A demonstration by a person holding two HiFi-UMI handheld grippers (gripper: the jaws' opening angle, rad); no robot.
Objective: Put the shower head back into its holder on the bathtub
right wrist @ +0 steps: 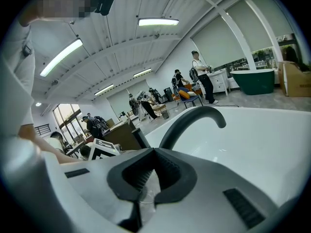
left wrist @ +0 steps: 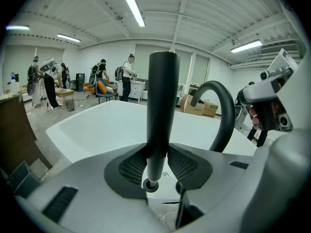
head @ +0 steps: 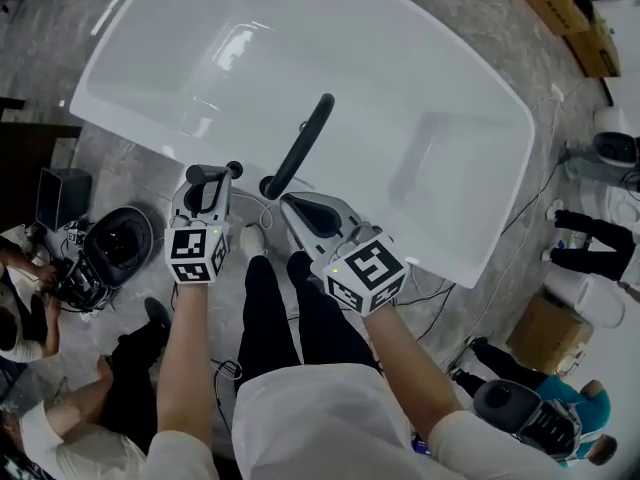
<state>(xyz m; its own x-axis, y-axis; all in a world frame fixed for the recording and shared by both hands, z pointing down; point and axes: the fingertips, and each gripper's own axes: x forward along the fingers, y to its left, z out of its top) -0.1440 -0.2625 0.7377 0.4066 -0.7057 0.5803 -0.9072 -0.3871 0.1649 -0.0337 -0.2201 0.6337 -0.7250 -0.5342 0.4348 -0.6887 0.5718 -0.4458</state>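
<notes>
The black shower head (left wrist: 160, 110) is a straight stick-shaped handle standing upright between the jaws of my left gripper (left wrist: 156, 166), which is shut on it. From the head view, the left gripper (head: 205, 196) holds the shower head (head: 207, 175) over the near rim of the white bathtub (head: 130, 108), beside a small black fitting (head: 234, 168). The curved black faucet spout (head: 300, 146) rises from the rim just right of it. My right gripper (head: 296, 208) sits near the spout's base, and in the right gripper view its jaws (right wrist: 154, 152) meet with nothing between them.
On the grey marble floor to the left are a round black device (head: 118, 246) and a seated person (head: 25, 298). Cardboard boxes (head: 548, 333) and cables lie to the right of the tub. My own legs (head: 290, 308) stand against the tub's near side.
</notes>
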